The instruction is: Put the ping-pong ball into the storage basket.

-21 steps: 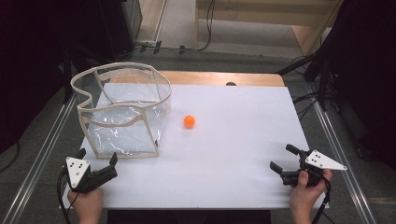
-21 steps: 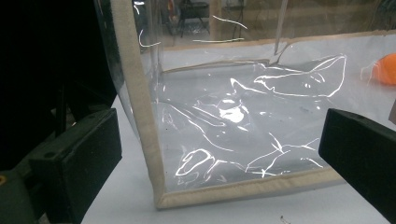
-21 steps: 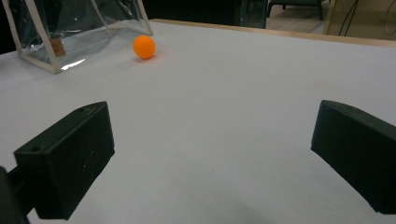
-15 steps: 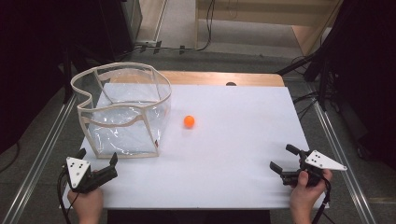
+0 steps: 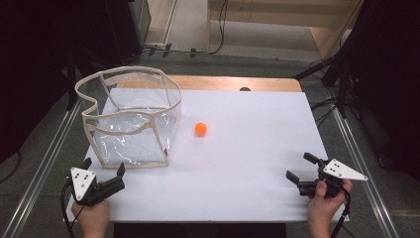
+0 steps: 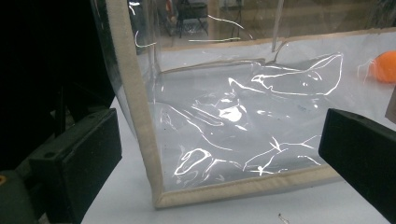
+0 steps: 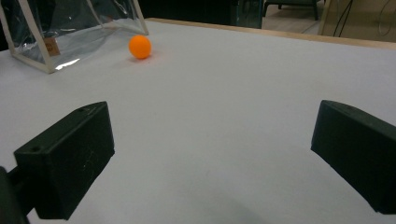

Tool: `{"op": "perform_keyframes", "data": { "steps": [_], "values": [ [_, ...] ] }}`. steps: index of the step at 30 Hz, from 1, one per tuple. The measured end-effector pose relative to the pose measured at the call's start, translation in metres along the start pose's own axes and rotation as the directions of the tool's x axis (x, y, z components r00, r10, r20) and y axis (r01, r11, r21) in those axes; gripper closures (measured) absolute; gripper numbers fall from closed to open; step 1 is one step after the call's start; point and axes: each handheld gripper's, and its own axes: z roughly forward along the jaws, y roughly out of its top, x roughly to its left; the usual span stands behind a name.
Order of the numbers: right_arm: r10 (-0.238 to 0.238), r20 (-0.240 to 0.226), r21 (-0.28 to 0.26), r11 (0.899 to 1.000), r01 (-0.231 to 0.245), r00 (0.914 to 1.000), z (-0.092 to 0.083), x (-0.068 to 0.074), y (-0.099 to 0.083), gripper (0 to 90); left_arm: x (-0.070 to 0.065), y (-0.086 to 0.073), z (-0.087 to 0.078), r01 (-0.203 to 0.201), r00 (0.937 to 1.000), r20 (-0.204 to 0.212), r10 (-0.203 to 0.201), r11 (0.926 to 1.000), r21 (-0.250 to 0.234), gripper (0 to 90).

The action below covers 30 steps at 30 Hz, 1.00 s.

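An orange ball (image 5: 200, 129) lies on the white table (image 5: 247, 148), just right of a clear plastic bag (image 5: 131, 119) with beige trim that stands open at the left. My left gripper (image 5: 103, 167) rests open at the near left corner, close to the bag's front edge (image 6: 243, 185); the ball (image 6: 385, 66) shows through the clear wall at the far right. My right gripper (image 5: 302, 167) is open near the table's front right, jaws wide apart and empty. In the right gripper view the ball (image 7: 140, 46) lies far ahead beside the bag (image 7: 56, 32).
A wooden strip (image 5: 233, 83) runs along the table's far edge. Metal rails (image 5: 44, 163) flank the table on both sides. Cables and dark stands (image 5: 341, 74) are at the back right, off the table.
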Motion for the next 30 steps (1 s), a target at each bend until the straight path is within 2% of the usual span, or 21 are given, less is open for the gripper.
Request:
{"op": "perform_keyframes", "data": {
  "steps": [8,12,15,20,25,30],
  "values": [
    [-0.008,0.002,-0.010,1.000,0.008,1.0000,-0.002,0.002,0.011,0.0,0.000,0.000,0.000,-0.007,1.0000,0.000,0.007,1.0000,-0.001,0.0],
    [-0.039,0.001,0.007,0.999,0.039,0.9992,-0.001,0.006,0.020,0.0,0.000,0.000,0.000,-0.012,0.9999,0.002,0.012,0.9999,0.000,0.0],
    [-0.033,-0.011,0.003,0.999,0.033,0.9994,0.000,0.006,0.024,0.0,0.000,0.000,0.000,-0.011,0.9999,0.003,0.011,0.9999,-0.002,0.0],
    [-0.040,-0.016,0.005,0.999,0.040,0.9991,0.006,0.006,0.035,0.0,0.000,0.000,0.000,-0.009,1.0000,0.000,0.009,1.0000,0.002,0.0],
    [-0.042,-0.038,0.020,0.999,0.043,0.9984,0.014,0.006,0.039,0.0,-0.001,-0.001,-0.001,-0.014,0.9999,0.003,0.014,0.9999,-0.001,0.0],
    [-0.049,-0.038,0.030,0.998,0.050,0.9981,0.021,0.007,0.043,0.0,-0.001,-0.001,-0.001,-0.015,0.9999,0.006,0.015,0.9999,-0.004,0.0]
  ]
}}
